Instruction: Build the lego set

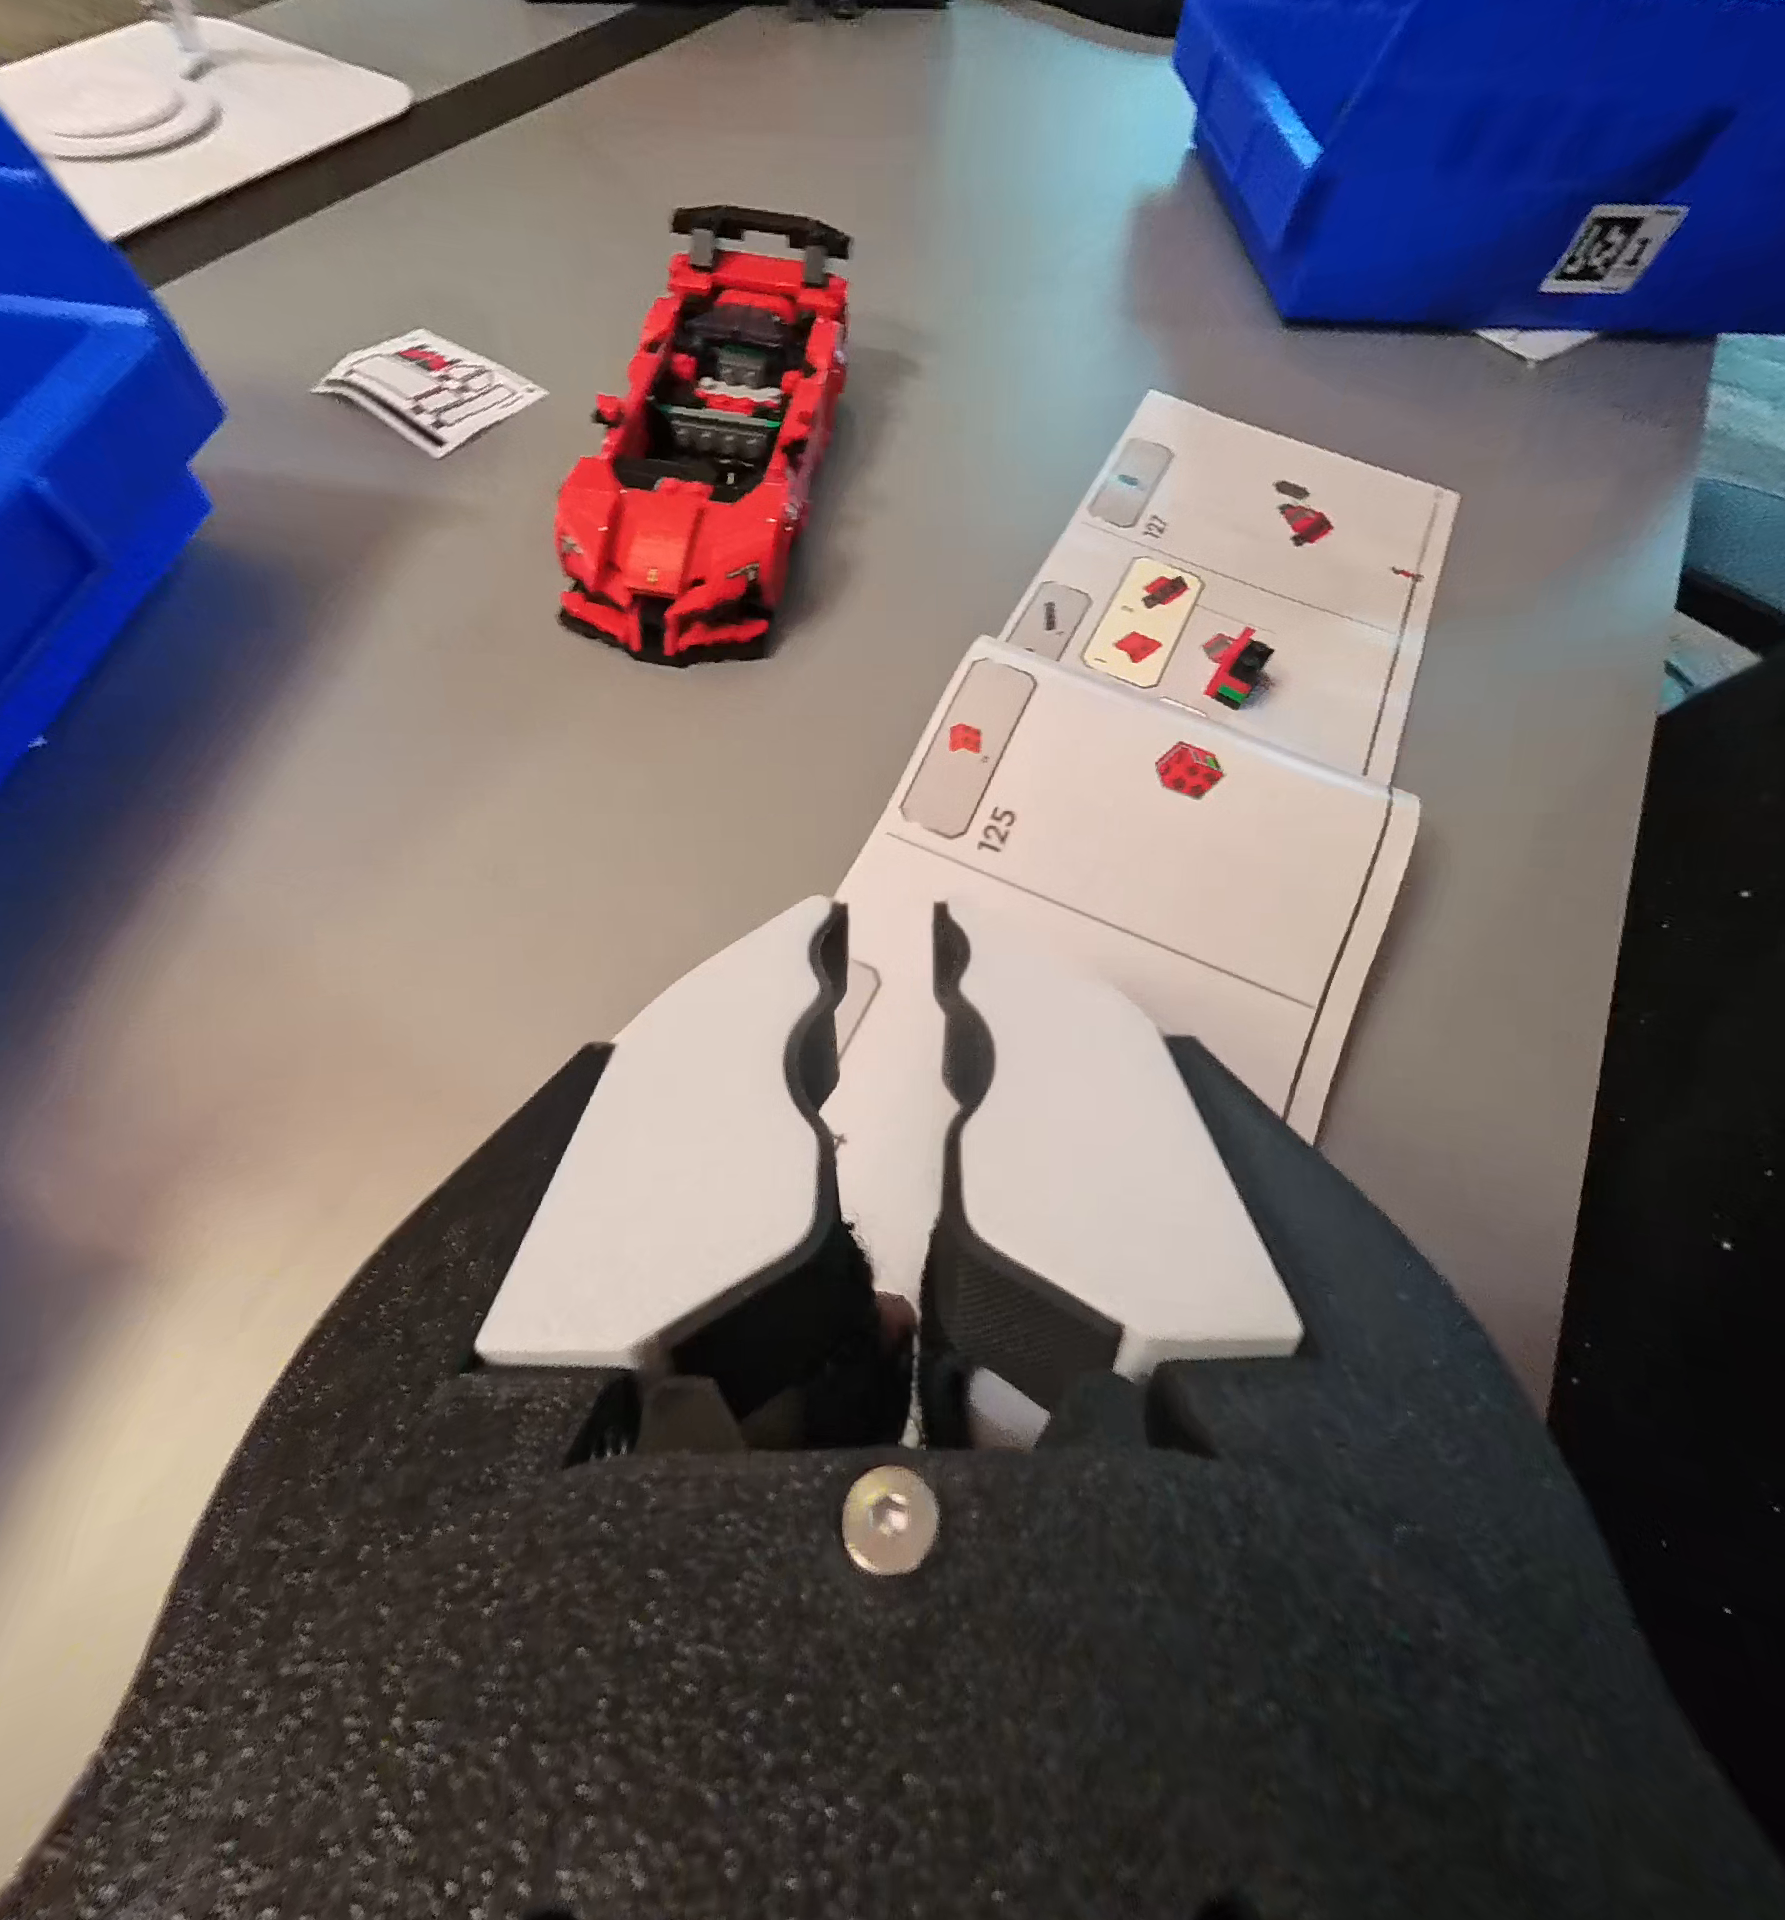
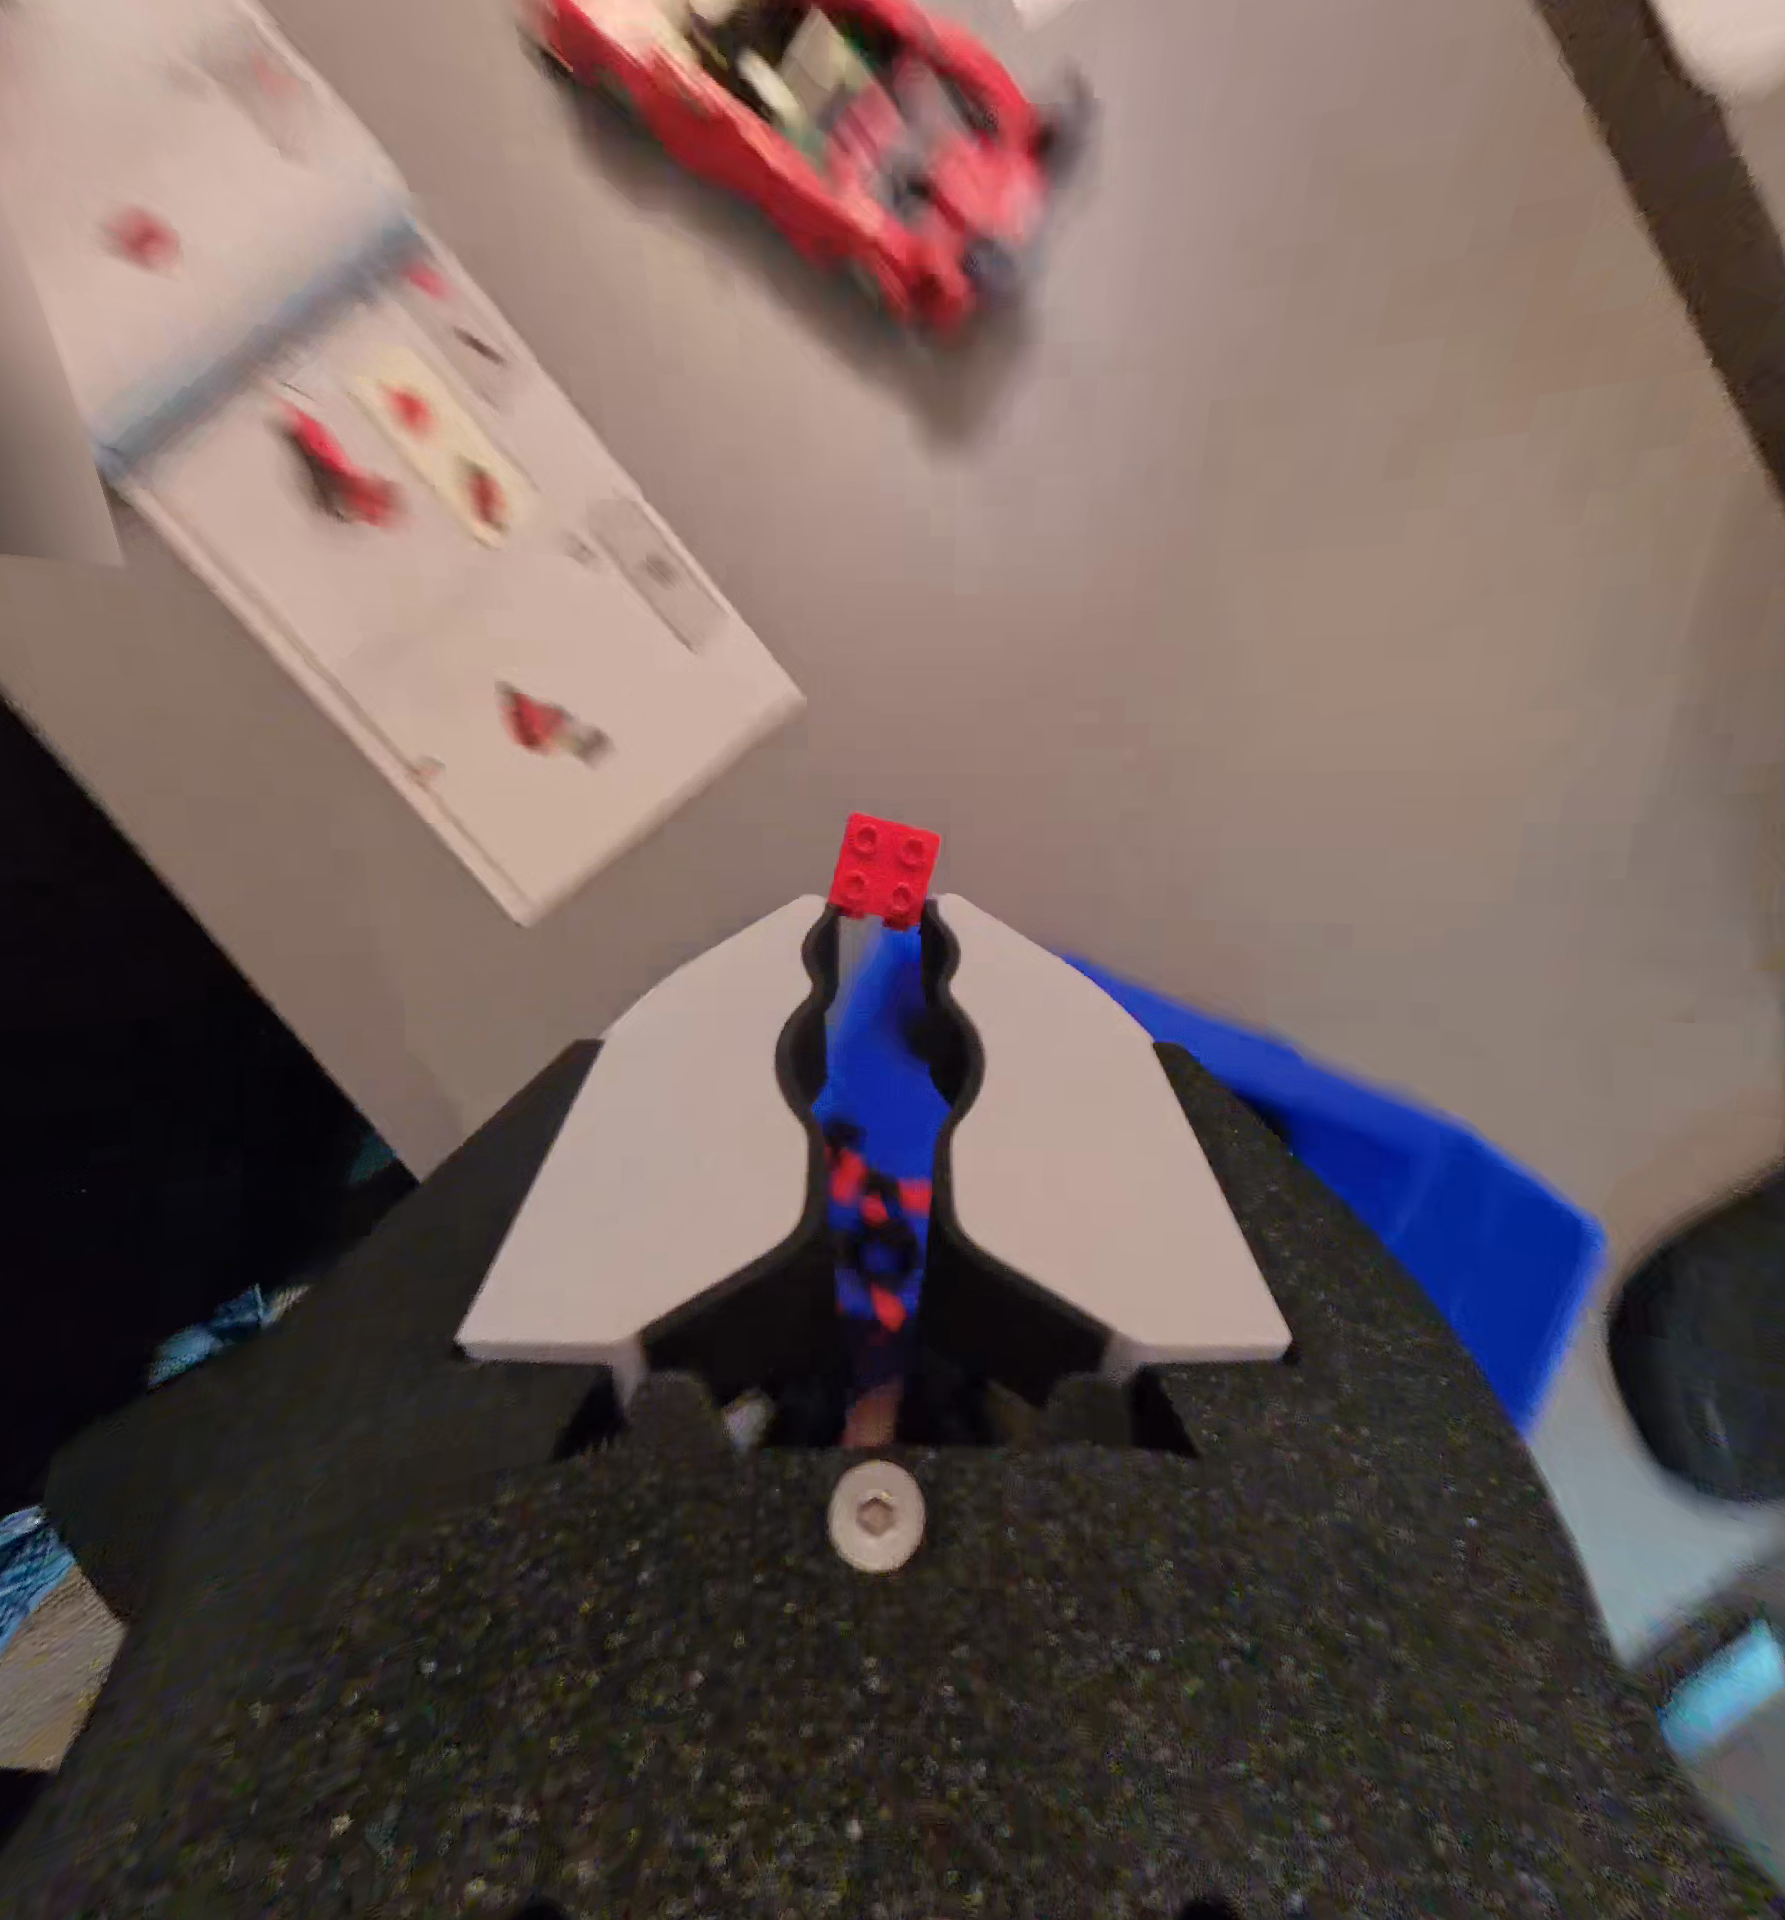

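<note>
Right gripper [image 2: 883, 914] pinches small red 2x2 plate [image 2: 890, 871] at its fingertips, above blue bin [image 2: 1387, 1174]. Left gripper [image 1: 890, 912] slightly spread, empty, over instruction booklet [image 1: 1231, 862]. Red car [image 1: 706, 457] stands on table [image 1: 452, 831], apart. Likely fetching step; next, carry plate to assembly spot.

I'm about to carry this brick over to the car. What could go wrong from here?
1. The right tongs pinch the red 2x2 plate only by its near edge, at the very fingertips; it could pivot or drop.
2. The right wrist view is motion-blurred, so lining up on the red car may be off.
3. The left tongs hold nothing, so the car is unbraced and may slide when pressed.
</note>
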Demonstrator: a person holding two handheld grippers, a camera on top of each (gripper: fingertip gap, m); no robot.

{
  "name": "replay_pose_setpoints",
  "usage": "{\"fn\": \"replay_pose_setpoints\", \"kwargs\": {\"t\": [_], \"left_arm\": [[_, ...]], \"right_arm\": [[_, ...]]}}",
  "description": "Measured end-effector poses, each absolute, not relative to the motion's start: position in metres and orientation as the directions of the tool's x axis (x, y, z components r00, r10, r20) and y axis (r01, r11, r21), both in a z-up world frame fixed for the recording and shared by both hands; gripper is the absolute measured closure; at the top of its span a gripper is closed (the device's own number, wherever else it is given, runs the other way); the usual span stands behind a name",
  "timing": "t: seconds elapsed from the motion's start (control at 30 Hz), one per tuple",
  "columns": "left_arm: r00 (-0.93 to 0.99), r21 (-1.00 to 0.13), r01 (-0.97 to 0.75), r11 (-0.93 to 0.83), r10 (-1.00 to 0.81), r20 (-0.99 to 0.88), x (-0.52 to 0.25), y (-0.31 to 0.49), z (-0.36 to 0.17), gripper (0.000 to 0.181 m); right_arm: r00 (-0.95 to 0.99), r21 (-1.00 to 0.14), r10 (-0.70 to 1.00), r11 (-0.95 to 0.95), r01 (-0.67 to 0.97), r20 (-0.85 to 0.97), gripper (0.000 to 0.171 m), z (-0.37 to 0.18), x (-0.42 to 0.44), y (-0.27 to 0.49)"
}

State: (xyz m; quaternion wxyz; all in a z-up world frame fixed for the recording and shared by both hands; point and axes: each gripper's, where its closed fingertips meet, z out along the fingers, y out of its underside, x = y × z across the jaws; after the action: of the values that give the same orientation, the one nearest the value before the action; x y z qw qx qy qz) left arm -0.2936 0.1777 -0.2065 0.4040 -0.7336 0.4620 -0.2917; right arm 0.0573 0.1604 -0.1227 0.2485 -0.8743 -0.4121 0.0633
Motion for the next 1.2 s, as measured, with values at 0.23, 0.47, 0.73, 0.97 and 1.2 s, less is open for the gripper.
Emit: {"fn": "replay_pose_setpoints", "kwargs": {"t": [0.23,0.47,0.73,0.97,1.2], "left_arm": [[0.254,-0.897,-0.399,-0.189,-0.963,0.090,-0.268,0.155,-0.204,0.166],[0.170,-0.900,-0.392,-0.191,-0.976,0.133,-0.255,0.137,-0.214,0.166],[0.178,-0.896,-0.387,-0.219,-0.971,0.160,-0.255,0.140,-0.219,0.167],[0.183,-0.898,-0.373,-0.232,-0.968,0.174,-0.257,0.141,-0.217,0.169],[0.188,-0.900,-0.351,-0.258,-0.961,0.202,-0.258,0.143,-0.215,0.169]], "right_arm": [[0.168,-0.524,0.978,-0.081,0.848,0.122,0.156,-0.169,-0.075,0.127],[-0.093,-0.352,0.996,0.089,0.932,0.005,0.156,-0.242,-0.101,0.118],[-0.164,-0.316,0.986,0.146,0.938,-0.032,0.156,-0.262,-0.110,0.122],[-0.108,-0.333,0.993,0.086,0.939,-0.046,0.156,-0.266,-0.109,0.122],[-0.061,-0.355,0.997,0.039,0.934,-0.049,0.147,-0.265,-0.109,0.123]]}}
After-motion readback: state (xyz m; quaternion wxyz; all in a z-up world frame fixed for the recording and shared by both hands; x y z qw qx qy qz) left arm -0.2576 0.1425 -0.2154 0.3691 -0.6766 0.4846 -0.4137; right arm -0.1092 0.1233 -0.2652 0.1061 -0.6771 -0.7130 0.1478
